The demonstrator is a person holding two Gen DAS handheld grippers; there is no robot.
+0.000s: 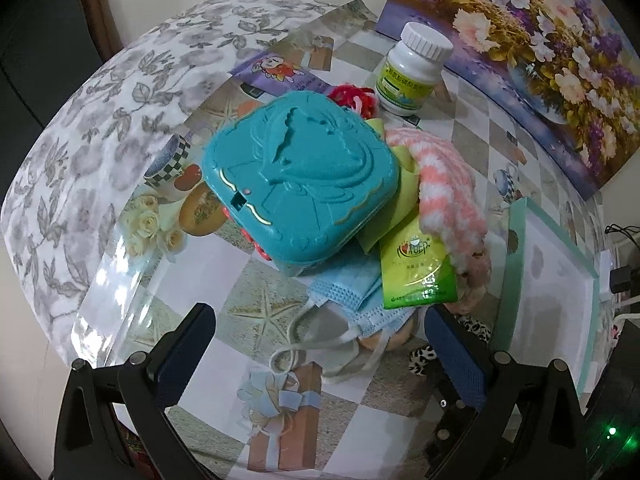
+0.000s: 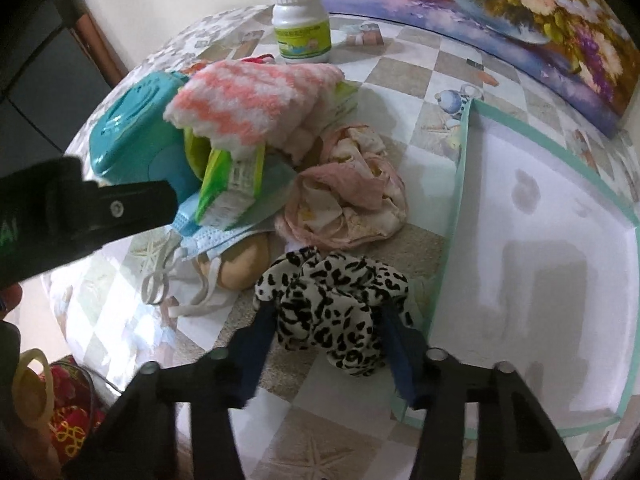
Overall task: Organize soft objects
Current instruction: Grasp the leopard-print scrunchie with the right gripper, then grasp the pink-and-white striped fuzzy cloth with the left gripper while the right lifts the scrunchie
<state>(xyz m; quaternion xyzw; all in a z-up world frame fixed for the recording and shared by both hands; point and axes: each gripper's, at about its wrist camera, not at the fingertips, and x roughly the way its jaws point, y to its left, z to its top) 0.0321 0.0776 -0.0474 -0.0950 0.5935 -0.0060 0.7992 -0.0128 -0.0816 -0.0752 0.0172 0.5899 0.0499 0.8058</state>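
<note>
A: What do we have in our right gripper (image 2: 326,344)?

B: Its blue fingers (image 2: 252,354) pinch the black-and-white leopard-print plush cloth (image 2: 332,300), one on each side. The cloth sits on the glass-topped patterned counter (image 2: 344,436), just beside the green rim of the shallow white tray (image 2: 454,216).

A: And our left gripper (image 1: 320,356)?

B: Its fingers (image 1: 182,360) are spread wide and grip nothing. Between them we see the loops of the light blue pleated face masks (image 1: 352,300).

A: Where are the other soft things?

B: In a pile mid-counter. The pink-and-white fuzzy knitted cloth (image 2: 256,100) drapes over the green plastic tissue packet (image 1: 416,268), which lies on the masks. The teal moulded plastic case (image 1: 300,176) rests on the pile's left part. A crumpled pale pink fabric piece (image 2: 348,192) lies between the pile and the tray, apart from the leopard cloth.

A: Anything behind?

B: A white pill bottle with a green label (image 1: 412,72) stands upright near the flower painting (image 1: 520,40).
</note>
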